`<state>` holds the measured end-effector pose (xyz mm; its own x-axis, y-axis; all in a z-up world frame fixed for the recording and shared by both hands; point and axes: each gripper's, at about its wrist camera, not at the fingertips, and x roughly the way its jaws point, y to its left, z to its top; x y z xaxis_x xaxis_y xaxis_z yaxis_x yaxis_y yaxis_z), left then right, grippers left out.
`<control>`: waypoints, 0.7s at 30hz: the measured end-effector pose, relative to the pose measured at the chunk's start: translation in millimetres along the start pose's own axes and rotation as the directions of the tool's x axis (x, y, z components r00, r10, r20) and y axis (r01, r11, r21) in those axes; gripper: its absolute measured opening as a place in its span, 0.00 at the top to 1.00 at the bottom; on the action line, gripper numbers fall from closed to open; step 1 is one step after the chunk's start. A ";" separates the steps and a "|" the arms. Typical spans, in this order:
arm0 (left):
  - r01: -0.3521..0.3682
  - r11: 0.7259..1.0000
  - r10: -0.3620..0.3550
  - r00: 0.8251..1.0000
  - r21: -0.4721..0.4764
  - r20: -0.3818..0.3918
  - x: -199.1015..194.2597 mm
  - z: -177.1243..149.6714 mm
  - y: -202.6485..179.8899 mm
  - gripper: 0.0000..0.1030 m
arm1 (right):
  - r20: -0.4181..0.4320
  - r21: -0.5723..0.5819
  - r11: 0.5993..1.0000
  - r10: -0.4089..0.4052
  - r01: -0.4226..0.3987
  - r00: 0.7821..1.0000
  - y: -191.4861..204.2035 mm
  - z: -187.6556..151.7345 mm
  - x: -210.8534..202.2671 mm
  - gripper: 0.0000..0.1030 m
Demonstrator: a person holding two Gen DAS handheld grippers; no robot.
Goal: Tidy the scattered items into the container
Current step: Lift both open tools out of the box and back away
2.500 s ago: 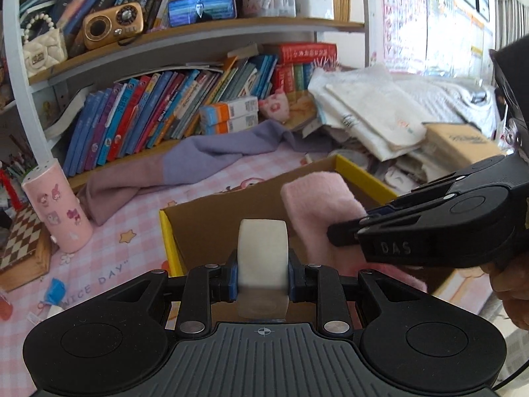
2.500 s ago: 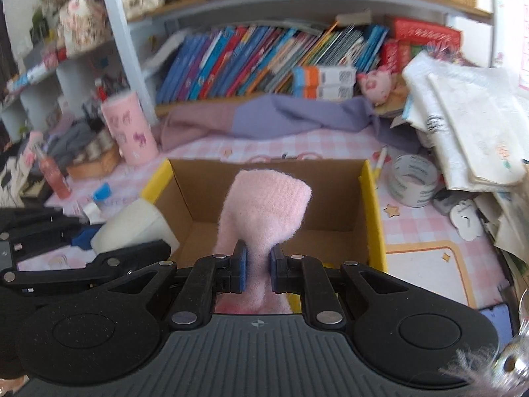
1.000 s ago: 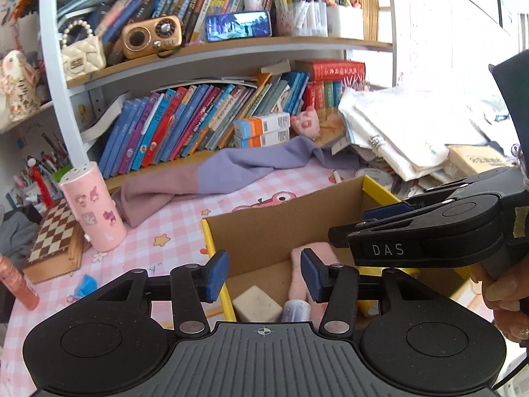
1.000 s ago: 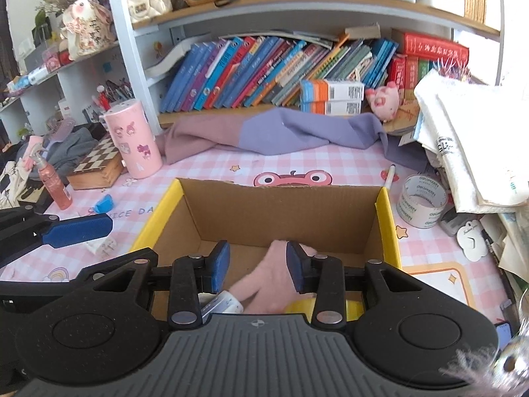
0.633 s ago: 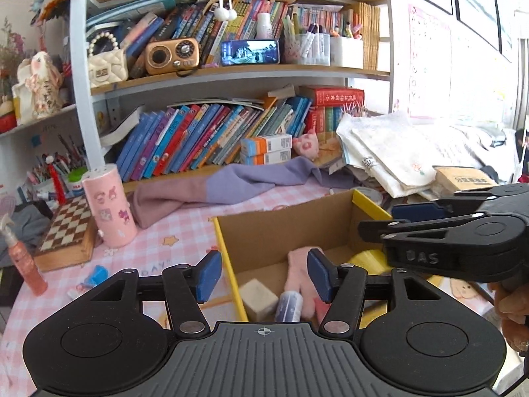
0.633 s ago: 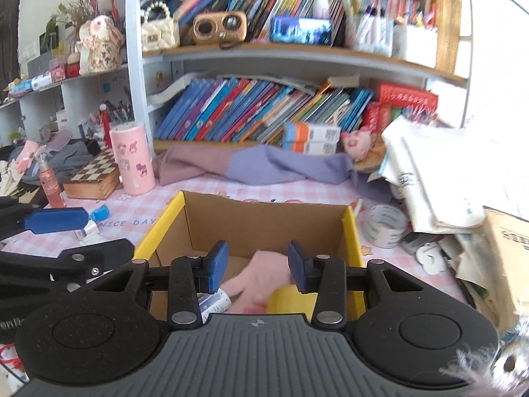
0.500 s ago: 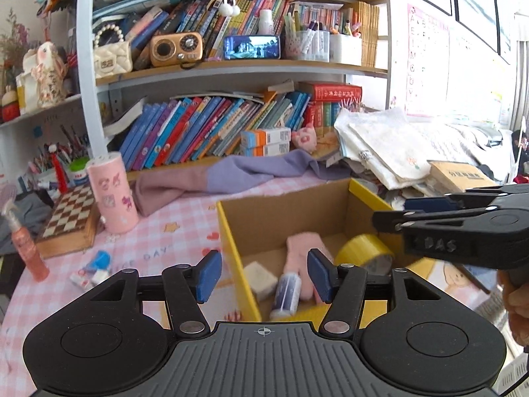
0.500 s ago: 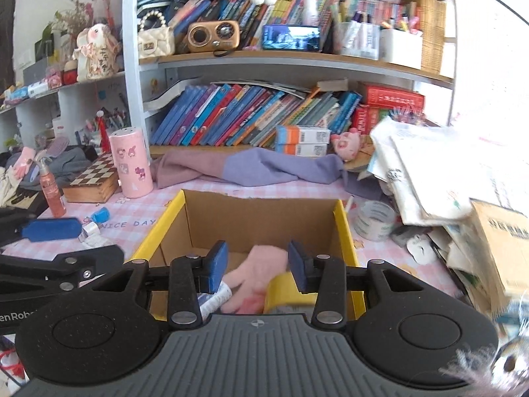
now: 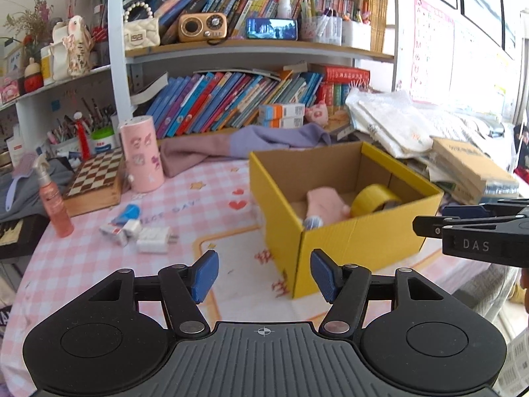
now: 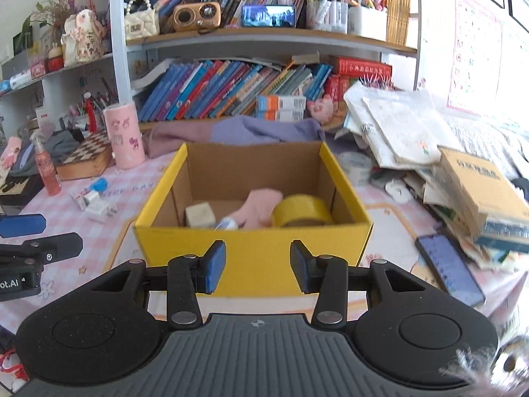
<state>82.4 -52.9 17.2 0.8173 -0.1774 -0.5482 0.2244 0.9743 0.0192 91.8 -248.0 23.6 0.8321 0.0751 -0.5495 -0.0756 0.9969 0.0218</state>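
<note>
A yellow cardboard box (image 10: 251,248) stands on the pink checked table. Inside lie a pink sock (image 10: 256,210), a beige block (image 10: 200,215), a roll of yellow tape (image 10: 302,213) and a small tube (image 10: 226,224). My right gripper (image 10: 258,271) hangs before the box's near wall, jaws opening and empty. My left gripper (image 9: 264,276) floats near the box's (image 9: 360,241) front left corner, jaws opening with nothing between them. The sock (image 9: 322,203) and tape (image 9: 375,200) also show in the left wrist view. Small white and blue items (image 9: 135,228) lie scattered left of the box.
A pink cylinder (image 9: 142,157), a chessboard box (image 9: 96,178) and a pink spray bottle (image 9: 53,198) stand at the left. Purple cloth (image 10: 231,132) lies behind the box under bookshelves. Stacked papers and a carton (image 10: 479,178) crowd the right, with a phone (image 10: 449,269) and a clear tape roll (image 10: 355,163).
Both grippers let go of the sock and the block into the box, then drew back from it and opened wider. The box now sits farther away in both views.
</note>
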 end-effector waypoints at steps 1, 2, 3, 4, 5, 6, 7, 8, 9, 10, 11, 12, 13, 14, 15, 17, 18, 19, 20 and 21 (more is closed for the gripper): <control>-0.003 1.000 0.003 1.000 0.003 -0.005 -1.4 -2.7 2.7 0.38 | -0.004 0.000 1.000 -0.002 0.002 1.000 4.1 -2.9 -1.6 0.59; -0.004 1.000 0.004 1.000 0.002 -0.013 -2.6 -5.4 5.4 0.37 | -0.008 -0.003 1.000 -0.004 0.004 1.000 8.5 -5.3 -2.7 0.58; -0.005 1.000 0.005 1.000 -0.001 -0.019 -4.1 -8.5 8.0 0.37 | -0.015 -0.009 1.000 -0.008 0.008 1.000 13.7 -8.2 -3.3 0.55; -0.006 1.000 0.006 1.000 -0.005 -0.026 -5.3 -11.2 10.5 0.36 | -0.025 -0.017 1.000 -0.012 0.012 1.000 19.4 -11.4 -3.7 0.55; -0.004 1.000 0.004 0.999 -0.010 -0.035 -6.2 -14.4 13.0 0.35 | -0.037 -0.021 1.000 -0.016 0.015 0.999 24.1 -14.7 -3.6 0.55; -0.004 1.000 0.003 0.999 -0.012 -0.044 -7.2 -17.7 15.5 0.35 | -0.050 -0.021 1.000 -0.014 0.013 0.999 28.6 -18.4 -3.8 0.55; -0.003 1.000 0.002 0.999 -0.014 -0.053 -8.0 -21.0 17.7 0.35 | -0.062 -0.019 1.000 -0.011 0.010 0.998 32.8 -22.2 -4.3 0.55; -0.001 1.000 0.000 0.998 -0.016 -0.061 -9.0 -23.9 19.6 0.35 | -0.074 -0.019 1.000 -0.007 0.006 0.997 37.0 -26.0 -4.9 0.55; 0.002 1.000 -0.003 0.998 -0.018 -0.068 -10.2 -27.0 21.8 0.35 | -0.085 -0.022 1.000 -0.004 0.002 0.996 41.6 -29.7 -5.7 0.55; 0.005 1.000 -0.007 0.997 -0.020 -0.075 -11.1 -29.2 23.9 0.35 | -0.094 -0.027 1.000 0.000 -0.002 0.996 46.2 -33.2 -6.6 0.55; 0.007 1.000 -0.009 0.997 -0.022 -0.081 -12.2 -31.6 25.7 0.35 | -0.102 -0.032 0.999 0.005 -0.009 0.995 50.4 -36.2 -7.5 0.55; 0.008 1.000 -0.010 0.996 -0.023 -0.085 -12.8 -33.6 27.0 0.35 | -0.108 -0.036 0.999 0.011 -0.015 0.994 54.3 -38.7 -8.1 0.55; 0.009 1.000 -0.012 0.996 -0.024 -0.091 -13.6 -35.1 28.7 0.35 | -0.112 -0.039 0.999 0.015 -0.019 0.994 57.8 -40.8 -8.7 0.55; 0.011 1.000 -0.013 0.995 -0.023 -0.095 -14.3 -36.6 30.0 0.34 | -0.115 -0.040 0.999 0.018 -0.022 0.993 60.9 -42.4 -9.5 0.55; 0.012 1.000 -0.014 0.995 -0.021 -0.098 -14.9 -37.7 30.8 0.34 | -0.118 -0.039 0.999 0.020 -0.025 0.993 63.4 -43.8 -9.9 0.55; 0.016 1.000 -0.018 0.994 -0.018 -0.105 -16.3 -39.8 32.8 0.32 | -0.128 -0.031 0.999 0.025 -0.029 0.991 67.7 -47.3 -10.6 0.55; 0.018 1.000 -0.019 0.994 -0.016 -0.108 -16.9 -41.2 34.1 0.31 | -0.134 -0.026 0.999 0.027 -0.031 0.991 69.2 -48.5 -10.0 0.55; 0.019 1.000 -0.020 0.994 -0.014 -0.111 -17.6 -42.5 35.1 0.30 | -0.141 -0.020 0.999 0.030 -0.033 0.990 70.9 -49.5 -9.4 0.55; 0.019 1.000 -0.020 0.993 -0.012 -0.114 -18.7 -43.9 36.0 0.29 | -0.147 -0.015 0.999 0.033 -0.035 0.989 72.9 -50.8 -9.1 0.55; 0.019 1.000 -0.020 0.993 -0.011 -0.117 -19.4 -45.0 37.5 0.29 | -0.151 -0.011 0.999 0.035 -0.037 0.988 74.8 -51.9 -9.1 0.55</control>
<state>51.0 -6.7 -9.0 0.7447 -0.1797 -0.6428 0.2342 0.9722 -0.0004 50.1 -175.4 -13.1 0.7367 0.1059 -0.6678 -0.1129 0.9931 0.0330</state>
